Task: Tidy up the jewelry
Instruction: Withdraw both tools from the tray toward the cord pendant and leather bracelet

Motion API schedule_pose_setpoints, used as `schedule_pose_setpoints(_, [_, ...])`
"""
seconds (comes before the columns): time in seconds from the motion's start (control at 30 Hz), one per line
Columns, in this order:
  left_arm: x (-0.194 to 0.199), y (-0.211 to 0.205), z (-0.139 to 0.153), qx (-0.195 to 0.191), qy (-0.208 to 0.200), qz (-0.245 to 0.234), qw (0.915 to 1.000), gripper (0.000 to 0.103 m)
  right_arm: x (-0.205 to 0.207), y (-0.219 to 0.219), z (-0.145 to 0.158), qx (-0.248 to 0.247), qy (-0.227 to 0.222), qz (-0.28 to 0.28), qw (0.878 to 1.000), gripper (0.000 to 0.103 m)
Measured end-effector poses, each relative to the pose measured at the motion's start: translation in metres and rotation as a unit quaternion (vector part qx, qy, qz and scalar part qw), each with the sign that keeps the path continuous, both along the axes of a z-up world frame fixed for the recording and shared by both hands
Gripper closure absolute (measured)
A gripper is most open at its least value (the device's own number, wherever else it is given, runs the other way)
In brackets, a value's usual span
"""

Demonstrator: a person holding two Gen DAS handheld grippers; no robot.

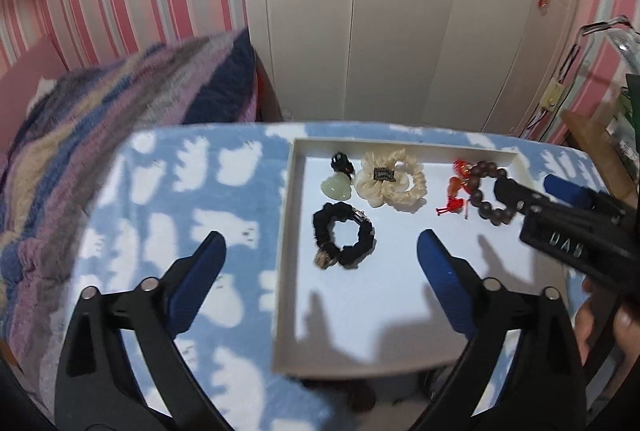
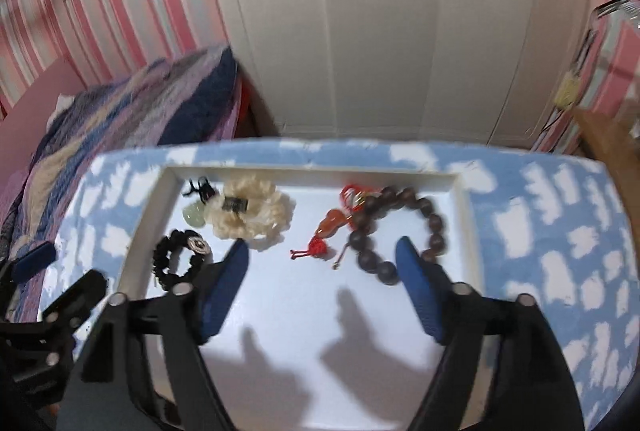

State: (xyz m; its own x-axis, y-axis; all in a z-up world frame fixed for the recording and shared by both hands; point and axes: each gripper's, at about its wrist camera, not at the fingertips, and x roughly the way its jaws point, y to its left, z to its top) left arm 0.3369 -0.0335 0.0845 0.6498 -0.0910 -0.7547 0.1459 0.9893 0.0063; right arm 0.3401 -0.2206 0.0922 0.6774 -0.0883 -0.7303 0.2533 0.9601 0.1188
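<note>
White tray (image 1: 298, 167) on the table holds everything: black scrunchie (image 1: 344, 235) left, cream scrunchie (image 1: 394, 177) beside it, bead bracelet (image 1: 490, 193) right. Both the left tongs (image 1: 320, 251) and right tongs (image 2: 322, 259) gape wide, empty (a careless dip could snag the bracelet's red tassel).

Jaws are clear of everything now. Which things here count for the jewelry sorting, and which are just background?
For the job: white tray, black scrunchie, cream scrunchie, jade pendant, wooden bead bracelet, red gourd charm.

Just lying about: cloud-print cloth, striped blanket, wardrobe.
</note>
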Motion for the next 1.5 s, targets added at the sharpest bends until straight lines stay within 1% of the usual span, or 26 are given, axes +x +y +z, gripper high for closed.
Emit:
schedule_pose_setpoints(0.03, [-0.012,0.005,0.008,0.004,-0.015,-0.003,0.9999,0.003,-0.008,0.000,0.005,0.002,-0.005,-0.003,1.000,0.022])
schedule_pose_setpoints(0.1, [-0.033,0.012,0.017,0.005,-0.029,-0.006,0.9995,0.003,-0.032,0.004,0.011,0.003,-0.016,-0.007,1.000,0.022])
schedule_pose_setpoints(0.2, [-0.058,0.024,0.023,-0.017,-0.033,-0.014,0.9992,0.003,-0.066,0.008,0.015,-0.016,-0.024,-0.007,1.000,0.021])
schedule_pose_setpoints(0.27, [-0.076,0.027,0.025,-0.020,-0.035,-0.021,0.9990,0.003,-0.086,0.013,0.013,-0.031,-0.028,-0.004,0.999,0.021])
schedule_pose_setpoints(0.3, [-0.083,0.026,0.024,-0.014,-0.037,-0.024,0.9990,0.003,-0.096,0.014,0.011,-0.036,-0.029,-0.003,0.999,0.021])
schedule_pose_setpoints(0.4, [-0.108,0.021,0.024,0.019,-0.043,-0.033,0.9983,0.003,-0.128,0.009,0.003,-0.042,-0.027,-0.003,0.999,0.020])
schedule_pose_setpoints(0.5, [-0.122,0.022,0.017,0.017,-0.034,-0.029,0.9989,0.003,-0.159,-0.004,-0.010,-0.045,-0.025,-0.007,0.999,0.020])
schedule_pose_setpoints(0.6, [-0.126,0.025,0.006,0.002,-0.010,-0.006,0.9999,0.003,-0.183,-0.024,-0.023,-0.039,-0.028,-0.010,0.999,0.020])
schedule_pose_setpoints(0.67, [-0.128,0.027,-0.001,-0.010,-0.002,0.004,0.9999,0.003,-0.197,-0.039,-0.029,-0.046,-0.030,-0.010,0.998,0.020])
schedule_pose_setpoints(0.73, [-0.131,0.028,-0.009,-0.010,0.003,0.025,0.9996,0.003,-0.204,-0.052,-0.031,-0.050,-0.033,-0.003,0.998,0.020])
schedule_pose_setpoints(0.87, [-0.134,0.029,-0.025,-0.006,0.019,0.064,0.9977,0.003,-0.215,-0.085,-0.032,-0.043,-0.047,0.000,0.998,0.020])
schedule_pose_setpoints(0.93, [-0.137,0.029,-0.031,-0.003,0.025,0.079,0.9965,0.003,-0.216,-0.099,-0.035,-0.048,-0.040,-0.002,0.998,0.020])
schedule_pose_setpoints(1.03, [-0.140,0.027,-0.037,0.015,0.029,0.098,0.9947,0.003,-0.212,-0.111,-0.040,-0.042,-0.029,0.006,0.999,0.020])
schedule_pose_setpoints(1.1, [-0.142,0.028,-0.040,0.019,0.030,0.109,0.9934,0.003,-0.211,-0.116,-0.042,-0.034,-0.026,0.007,0.999,0.020])
schedule_pose_setpoints(1.23, [-0.145,0.034,-0.044,0.016,0.037,0.121,0.9919,0.003,-0.212,-0.115,-0.044,-0.038,-0.024,0.011,0.999,0.020])
schedule_pose_setpoints(1.3, [-0.146,0.035,-0.047,0.019,0.042,0.117,0.9921,0.003,-0.212,-0.113,-0.046,-0.038,-0.016,0.005,0.999,0.020])
schedule_pose_setpoints(1.5, [-0.149,0.040,-0.052,0.023,0.044,0.100,0.9937,0.003,-0.214,-0.096,-0.044,-0.046,-0.013,-0.015,0.999,0.020])
